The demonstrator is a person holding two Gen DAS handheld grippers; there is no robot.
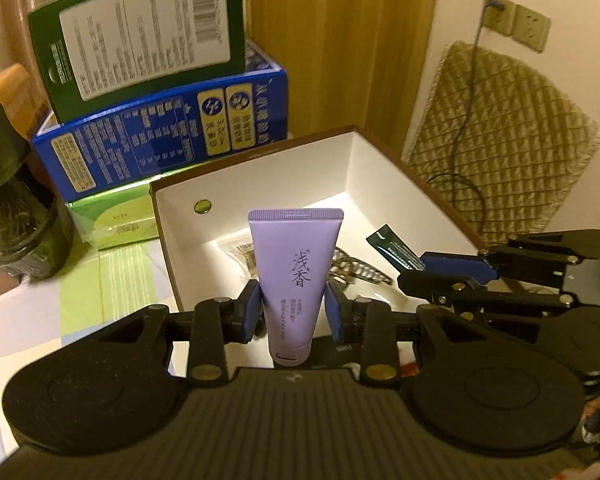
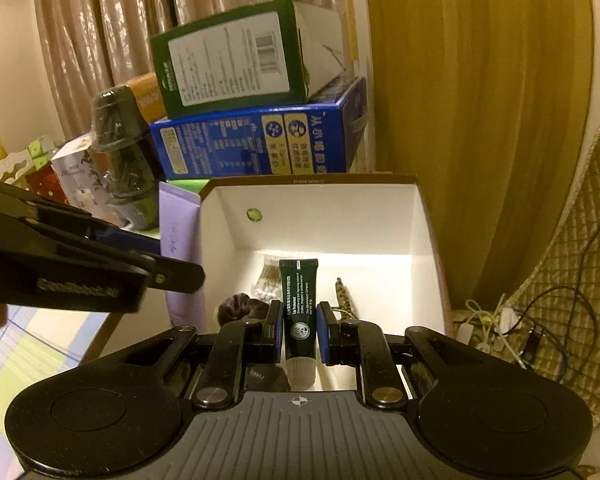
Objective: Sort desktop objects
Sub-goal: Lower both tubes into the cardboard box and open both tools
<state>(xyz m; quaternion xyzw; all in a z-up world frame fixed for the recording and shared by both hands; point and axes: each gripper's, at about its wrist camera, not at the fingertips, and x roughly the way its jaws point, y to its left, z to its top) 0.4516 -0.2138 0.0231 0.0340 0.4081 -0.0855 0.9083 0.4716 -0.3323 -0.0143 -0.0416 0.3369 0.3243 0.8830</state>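
Note:
My left gripper [image 1: 294, 312] is shut on a purple tube [image 1: 296, 276] with Chinese lettering, held upright at the near-left edge of an open white box [image 1: 260, 184]. My right gripper [image 2: 298, 330] is shut on a small dark green tube [image 2: 299, 304], held over the box [image 2: 422, 240]. In the left wrist view the right gripper [image 1: 440, 268] reaches in from the right with the green tube [image 1: 396, 250]. In the right wrist view the left gripper [image 2: 168, 268] and purple tube [image 2: 180, 240] sit at the box's left wall. Inside lie a cotton swab packet [image 2: 266, 280], a dark scrunchie [image 2: 242, 308] and a leopard hair clip [image 2: 346, 298].
Behind the box stand a blue carton [image 1: 172, 136] with a green carton [image 1: 140, 36] on top, a light green pack [image 1: 116, 220] and a dark wrapped bottle [image 1: 12, 200]. A quilted chair [image 1: 508, 140] with cables stands right. The tablecloth [image 1: 80, 288] is checked green.

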